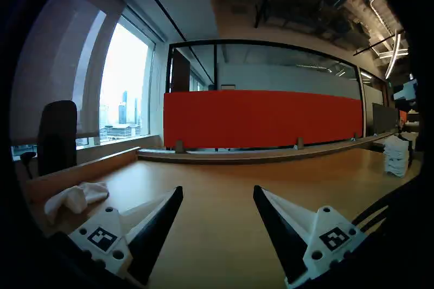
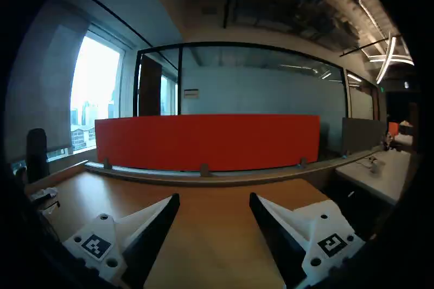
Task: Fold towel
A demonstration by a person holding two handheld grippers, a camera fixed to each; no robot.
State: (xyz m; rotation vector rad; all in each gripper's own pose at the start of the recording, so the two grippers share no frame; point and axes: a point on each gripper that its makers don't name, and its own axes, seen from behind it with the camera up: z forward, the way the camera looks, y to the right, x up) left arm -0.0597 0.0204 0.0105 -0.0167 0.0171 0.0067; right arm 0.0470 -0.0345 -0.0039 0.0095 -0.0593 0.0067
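A crumpled white towel [image 1: 76, 198] lies on the wooden table [image 1: 228, 180] at the left, just beyond the left finger of my left gripper [image 1: 217, 194]. That gripper hovers low over the table, open, with nothing between its fingers. A stack of folded white towels [image 1: 396, 154] stands at the table's far right edge. In the right gripper view my right gripper [image 2: 213, 199] is open too and empty, above the same wooden table [image 2: 217, 218].
A red divider panel [image 1: 260, 118] runs along the back of the table. A dark office chair [image 1: 57, 137] stands at the left by the window. A white desk [image 2: 380, 172] lies to the right, past the table's edge.
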